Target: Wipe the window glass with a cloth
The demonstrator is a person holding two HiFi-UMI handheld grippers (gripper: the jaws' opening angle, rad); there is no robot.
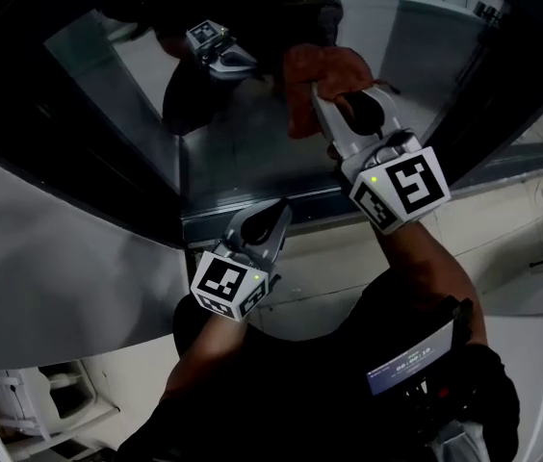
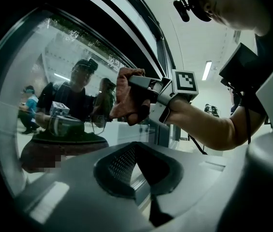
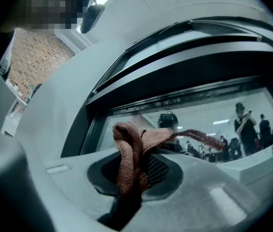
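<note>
The reddish-brown cloth (image 1: 318, 77) sits bunched in the upper centre of the head view, pressed against the window glass (image 1: 238, 138). In the right gripper view a thick fold stands upright out of the jaws, and a thin tail runs off toward the right. The right gripper (image 1: 329, 109) is clamped on that fold. The left gripper (image 1: 273, 215), lower centre by the window frame (image 1: 209, 221), has its jaws together and holds nothing.
</note>
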